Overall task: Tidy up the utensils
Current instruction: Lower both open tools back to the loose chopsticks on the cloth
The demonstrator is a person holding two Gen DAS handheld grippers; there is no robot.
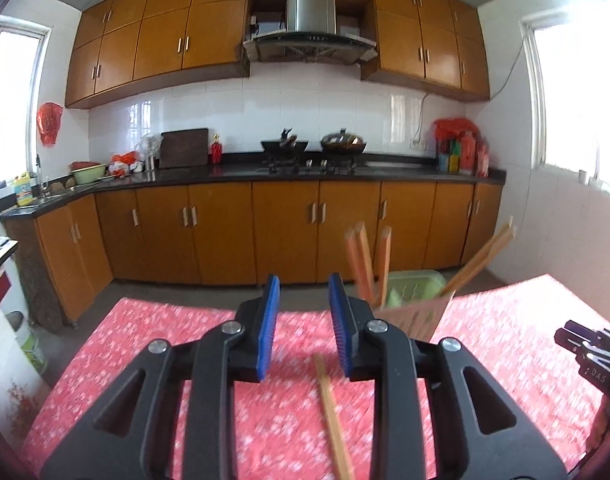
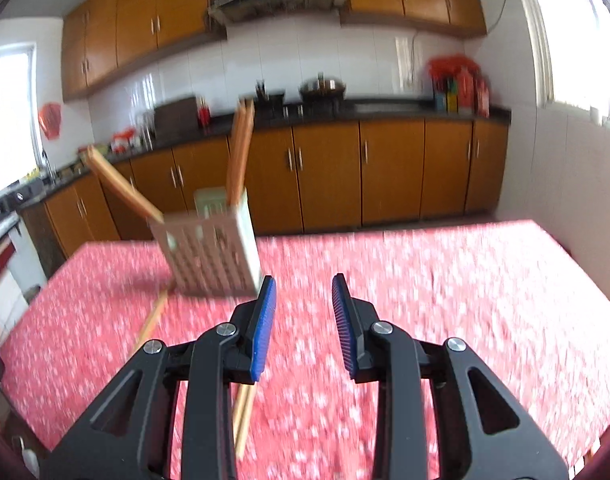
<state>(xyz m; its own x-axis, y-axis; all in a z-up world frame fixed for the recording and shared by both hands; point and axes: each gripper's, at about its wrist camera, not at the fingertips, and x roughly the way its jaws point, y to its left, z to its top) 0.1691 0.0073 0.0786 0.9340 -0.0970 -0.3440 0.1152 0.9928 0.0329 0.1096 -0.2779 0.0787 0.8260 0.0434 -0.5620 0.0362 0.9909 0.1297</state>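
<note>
A slotted utensil holder [image 2: 211, 258] stands on the table with the red flowered cloth [image 2: 445, 280], holding several wooden chopsticks [image 2: 239, 148] that lean left and upward. In the left wrist view the holder [image 1: 415, 314] shows just right of my left gripper [image 1: 303, 326], with chopsticks [image 1: 369, 264] sticking out. My left gripper is open and empty; a loose pair of chopsticks [image 1: 333, 408] lies on the cloth below it. My right gripper [image 2: 301, 326] is open and empty, right of the holder. Loose chopsticks [image 2: 243, 420] lie under its left finger, and another [image 2: 153, 318] lies left.
The red cloth [image 1: 145, 344] covers the whole table. Beyond its far edge are the floor, a green bin [image 1: 415, 286] and brown kitchen cabinets [image 1: 285, 232]. The right gripper's body [image 1: 589, 350] shows at the right edge of the left wrist view.
</note>
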